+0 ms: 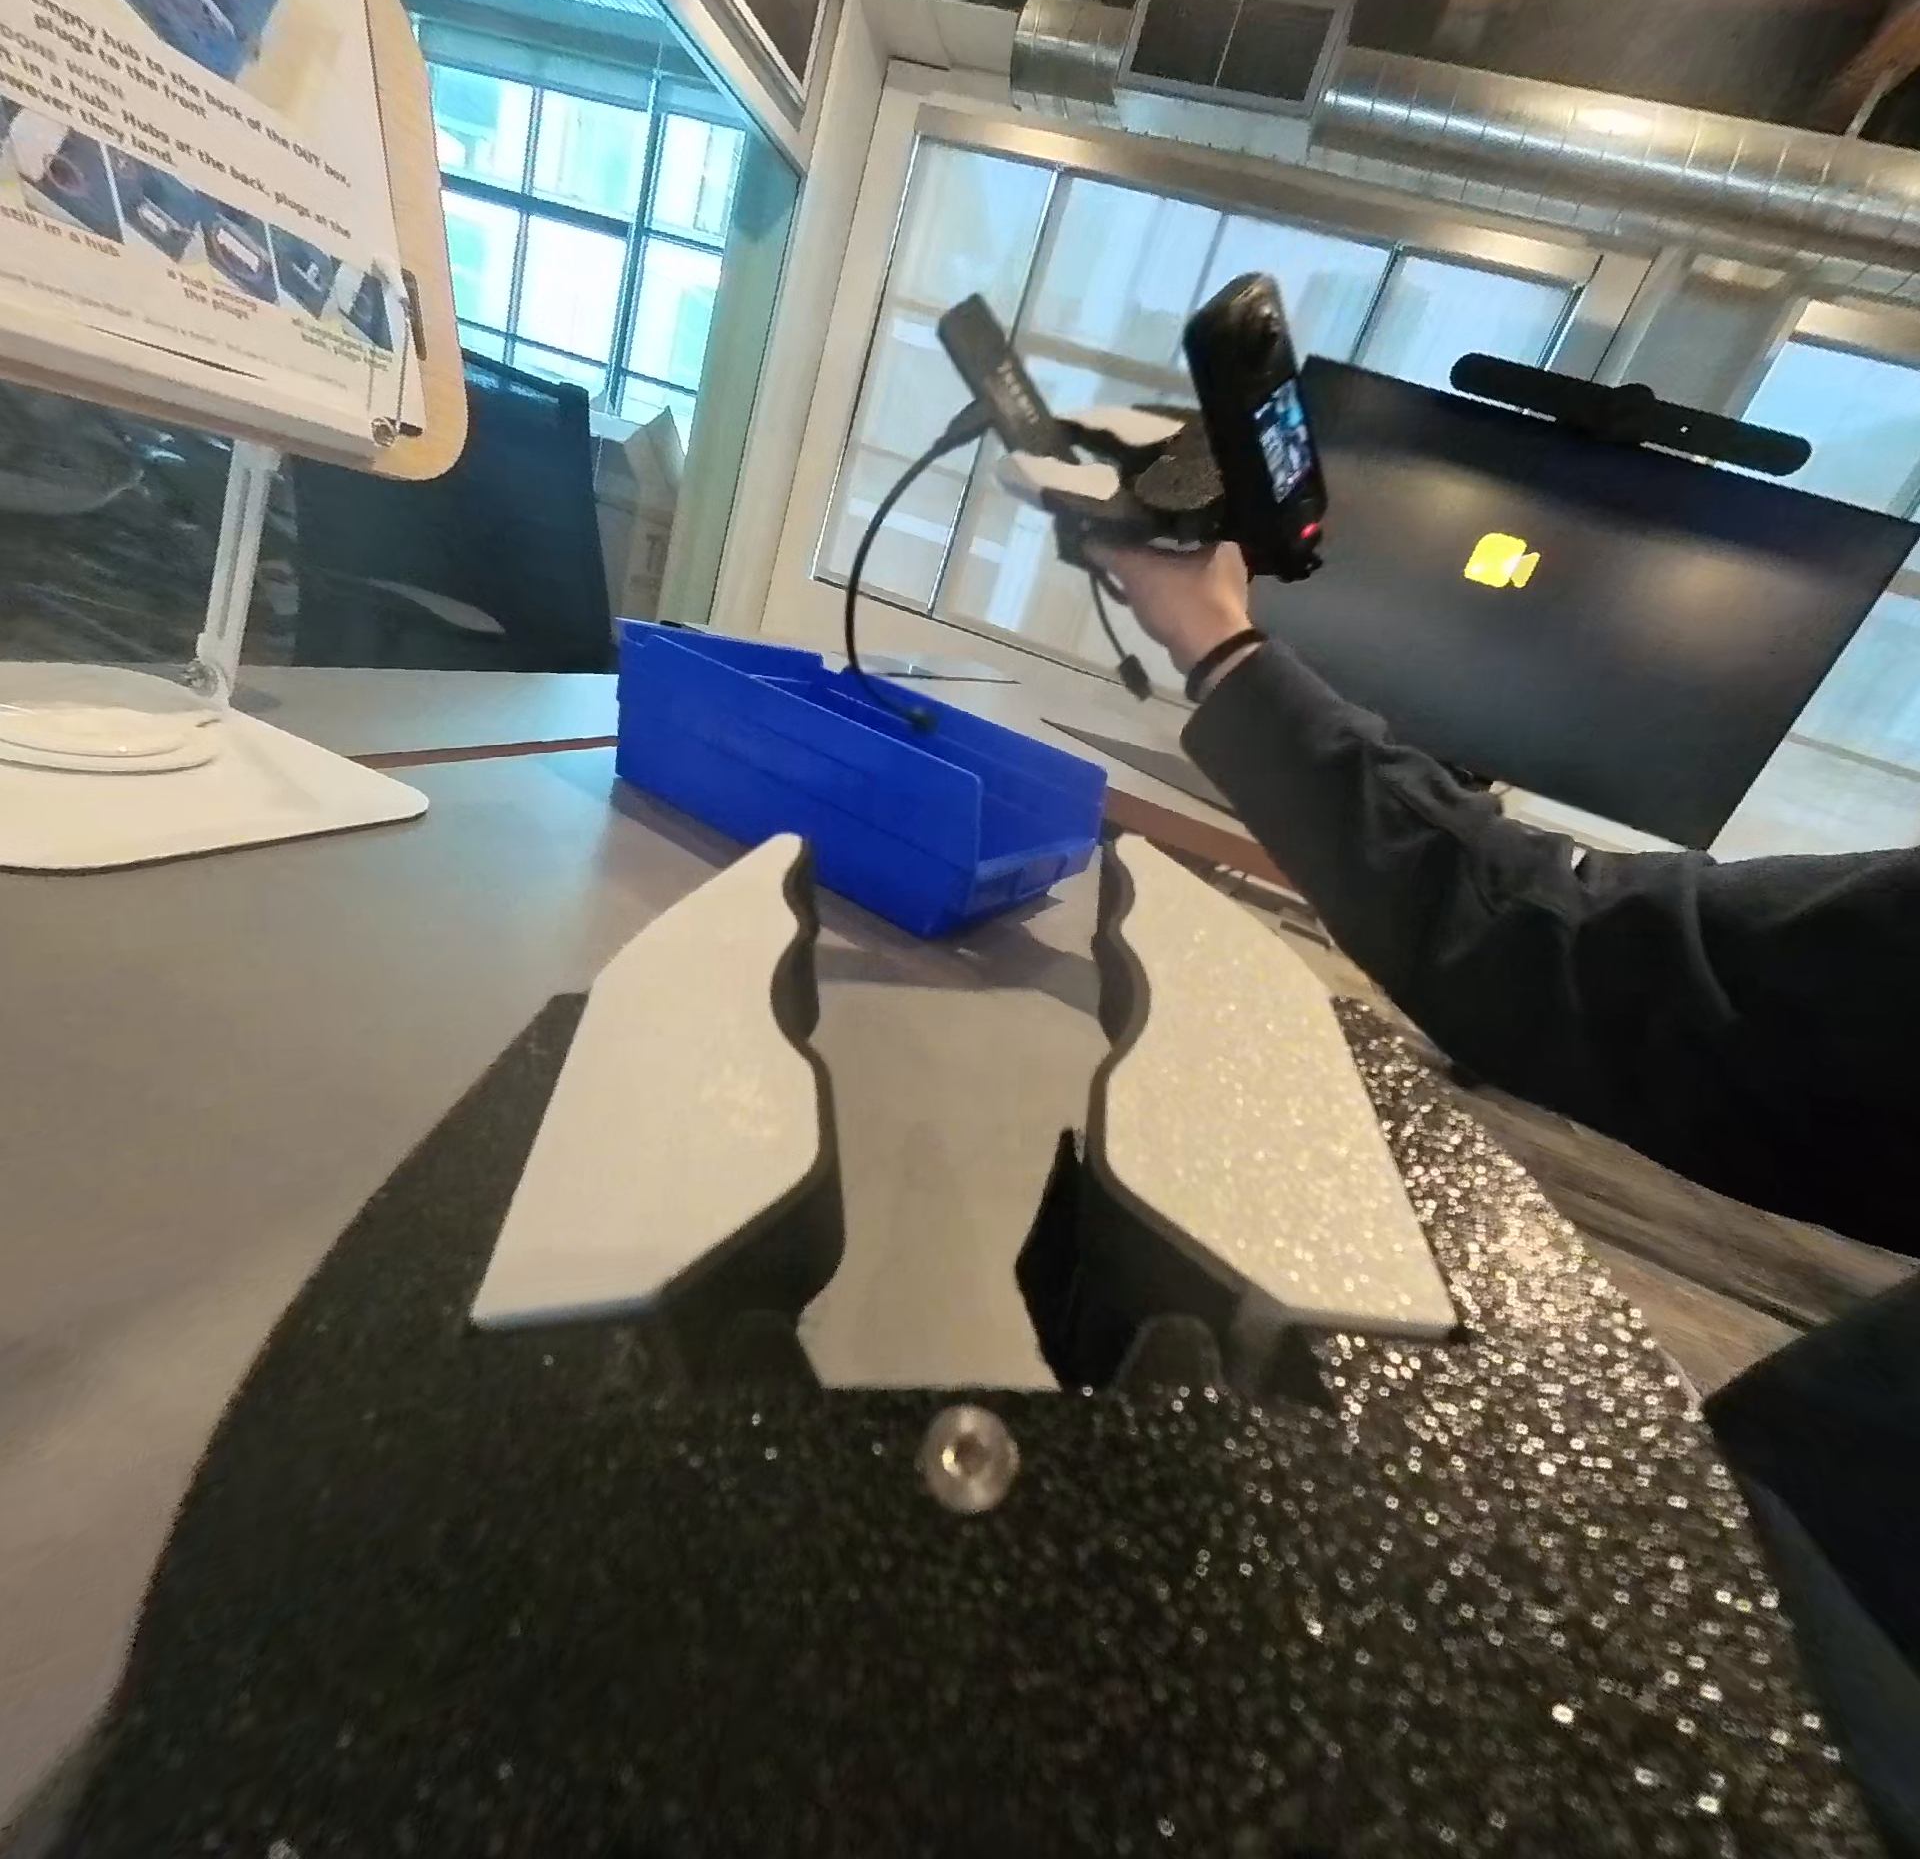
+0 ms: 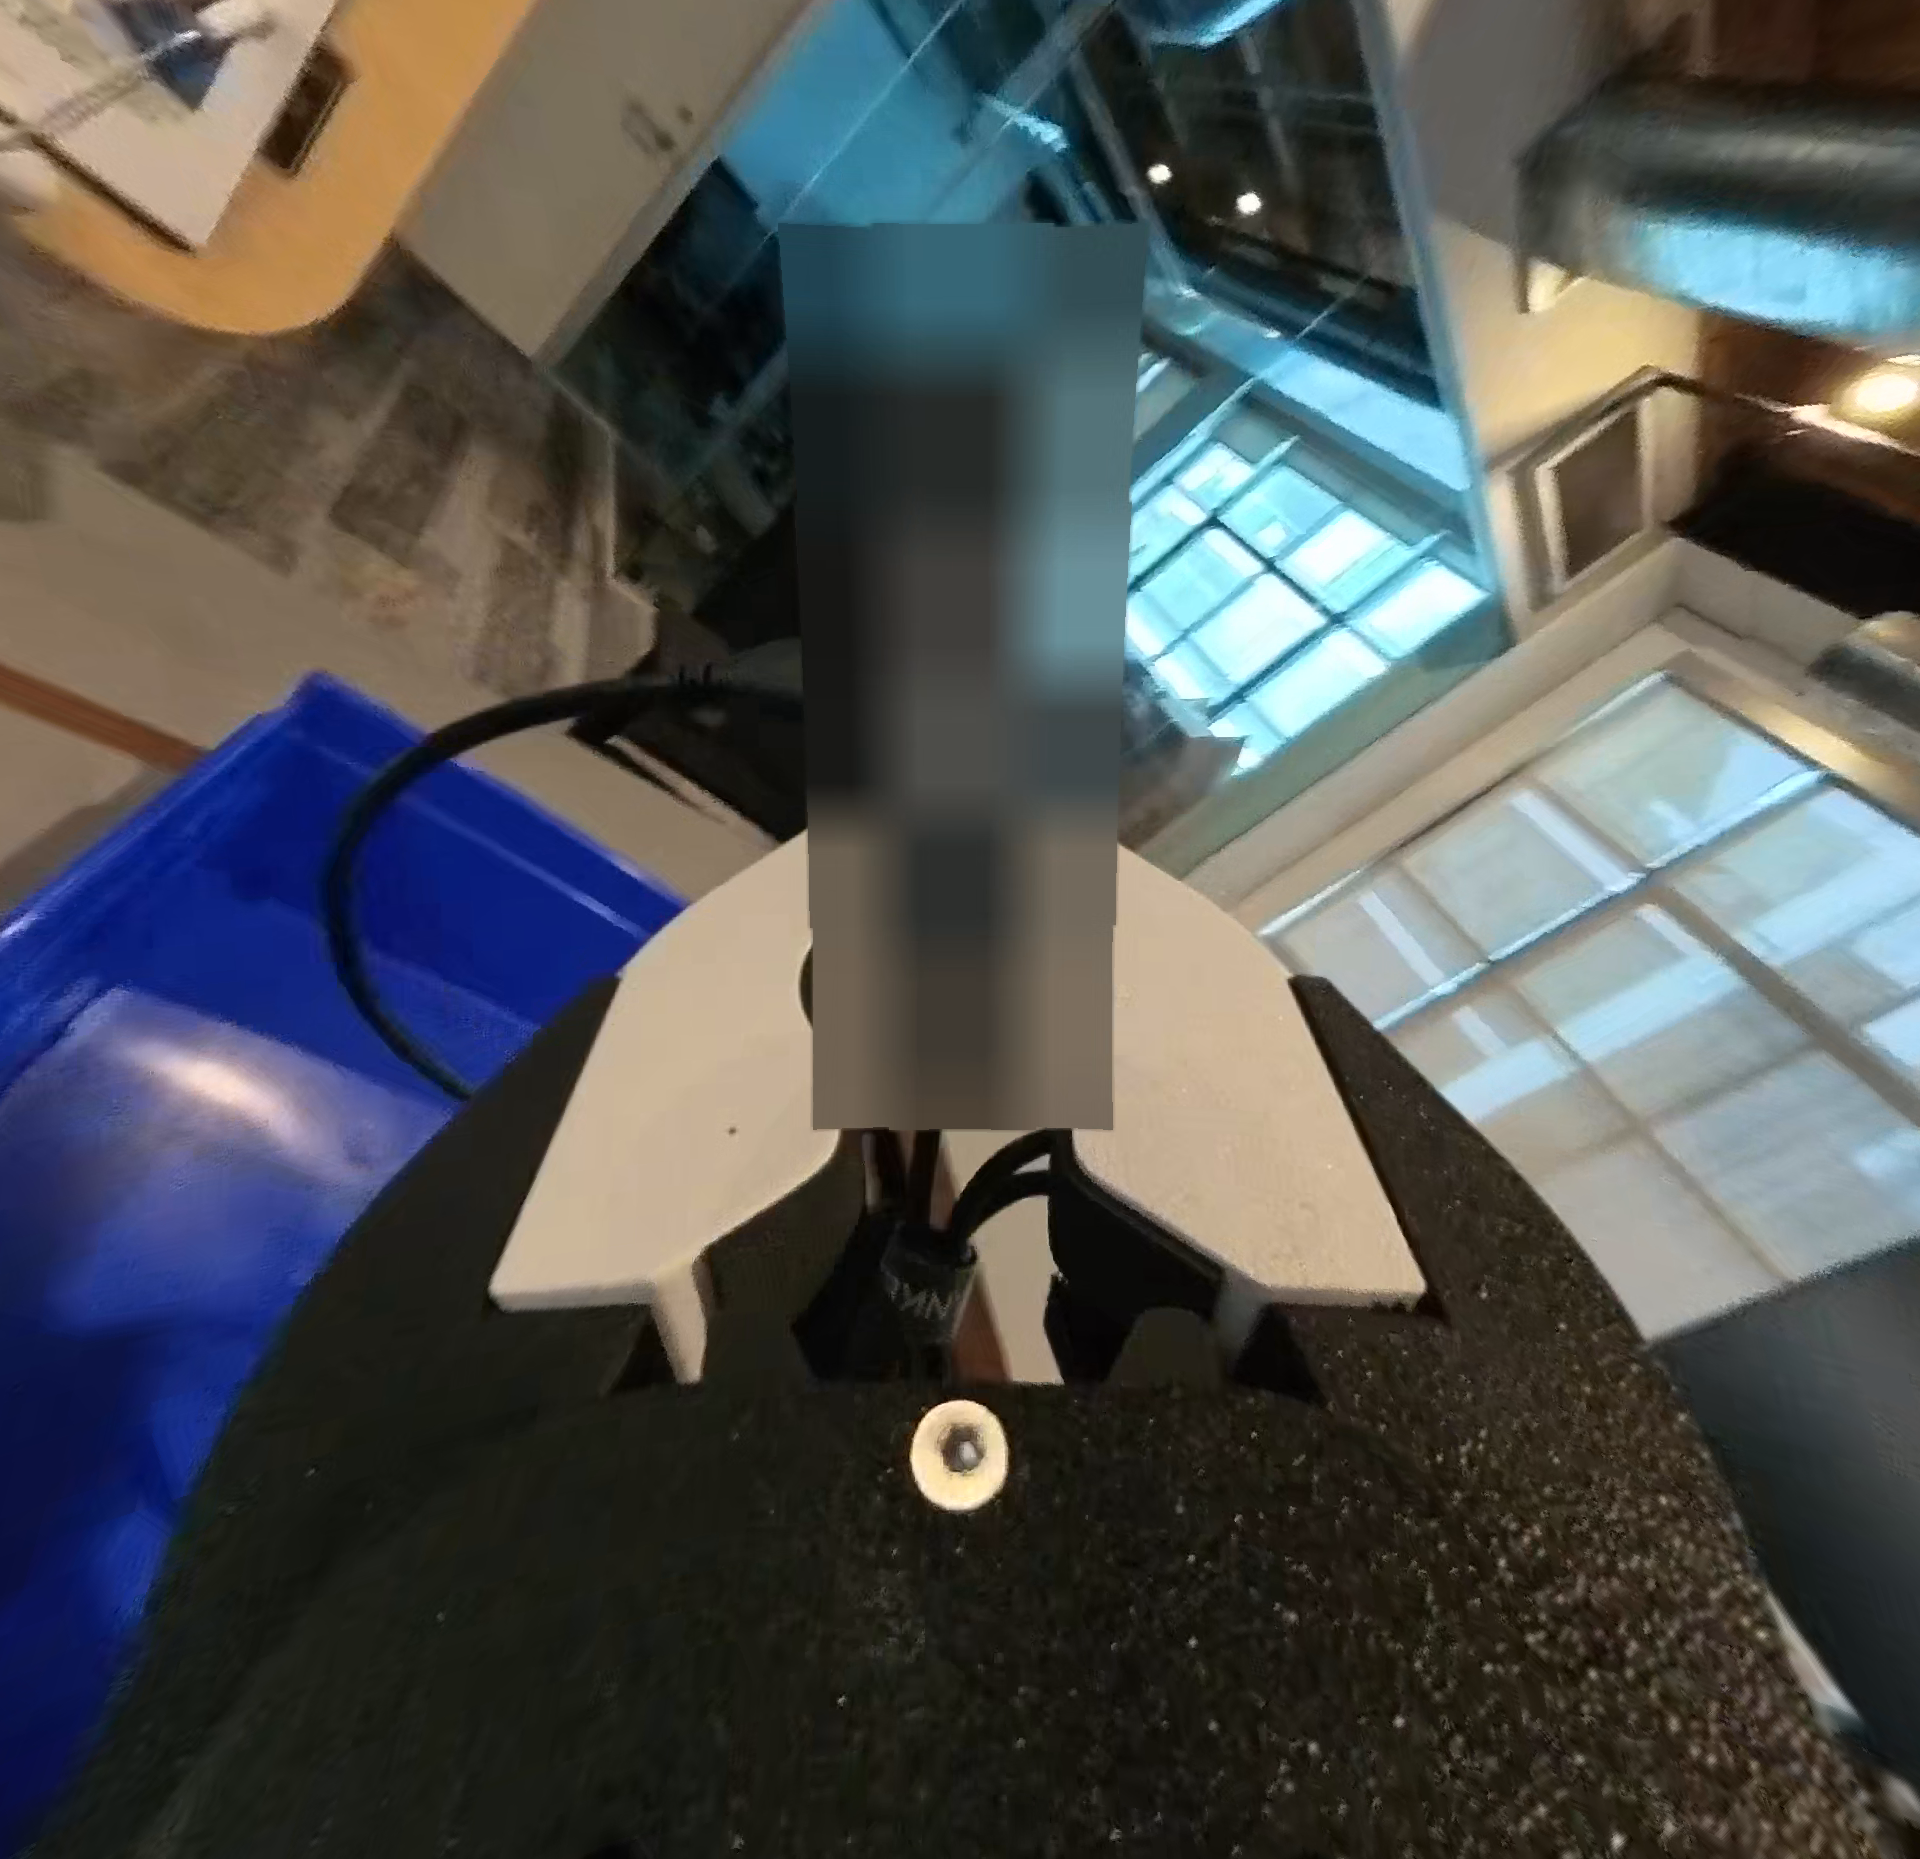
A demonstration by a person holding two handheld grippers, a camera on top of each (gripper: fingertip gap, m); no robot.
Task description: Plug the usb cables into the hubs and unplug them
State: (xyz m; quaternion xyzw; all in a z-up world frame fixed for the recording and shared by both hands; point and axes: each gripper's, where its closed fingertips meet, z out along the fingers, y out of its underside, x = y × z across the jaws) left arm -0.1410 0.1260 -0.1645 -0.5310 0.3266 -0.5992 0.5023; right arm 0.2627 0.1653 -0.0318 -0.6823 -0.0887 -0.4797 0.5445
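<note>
The right gripper (image 1: 1023, 459), up at one o'clock in the left wrist view, is clamped on the hub (image 1: 994, 375) and holds it in the air above the blue bin (image 1: 862, 781), with a cable (image 1: 868, 562) plugged into the hub's side and drooping into the bin. The left gripper (image 1: 951, 890) sits low at six o'clock, its tongs wide and empty. This looks like the unplugging step: next, the left gripper likely needs to rise, pinch the plug (image 1: 961, 422) and pull it straight out.

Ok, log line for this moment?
right gripper: shut on hub, raised above blue bin | cable: plugged in, hanging into bin | left gripper: open, empty
</note>
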